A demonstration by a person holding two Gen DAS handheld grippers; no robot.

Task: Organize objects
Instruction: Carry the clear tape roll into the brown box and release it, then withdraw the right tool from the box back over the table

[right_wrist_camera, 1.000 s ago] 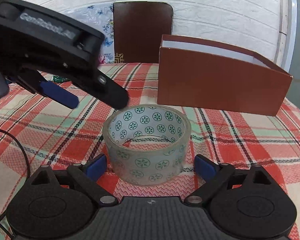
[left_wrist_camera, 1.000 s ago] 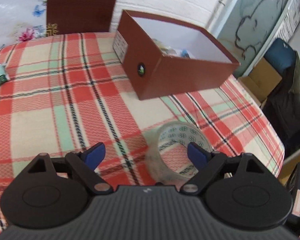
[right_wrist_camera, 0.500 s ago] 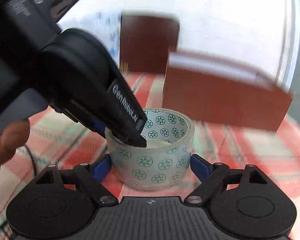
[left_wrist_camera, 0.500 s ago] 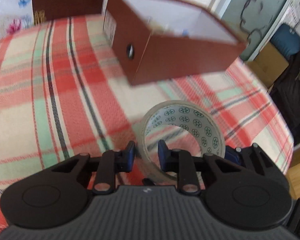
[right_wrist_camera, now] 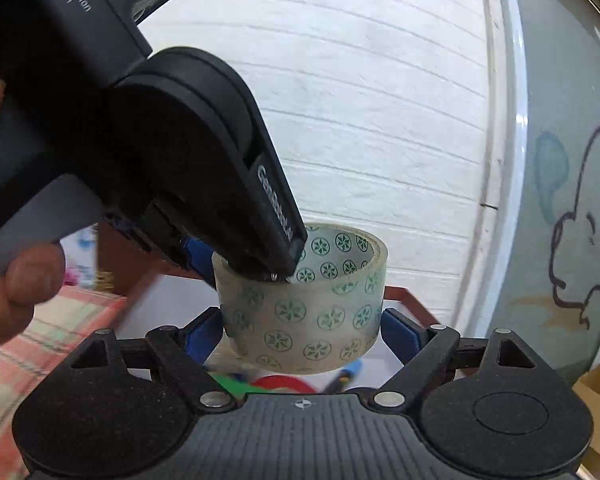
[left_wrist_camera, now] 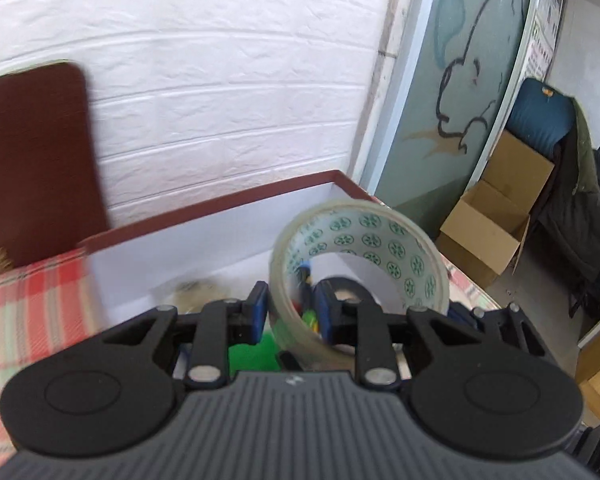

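I hold the tape roll (left_wrist_camera: pixel 360 256) over the box (left_wrist_camera: pixel 228 208): left tool (left_wrist_camera: pixel 290 312) pinching its wall and just loosening, right tool (right_wrist_camera: pixel 302 334) clamping its sides; I should lower before releasing.

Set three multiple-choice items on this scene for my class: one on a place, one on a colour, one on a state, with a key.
1. Where is the tape roll?
A on the floor
B in the air over the brown box
C on a chair

2. What colour is the pattern printed on the roll?
A green
B red
C black

3. How is the box?
A shut with a lid
B flattened
C open on top, with things inside

Key:
1 B, since the box's inside shows right beneath the roll.
2 A, since green rosettes cover the roll.
3 C, since its white inside and coloured things show.
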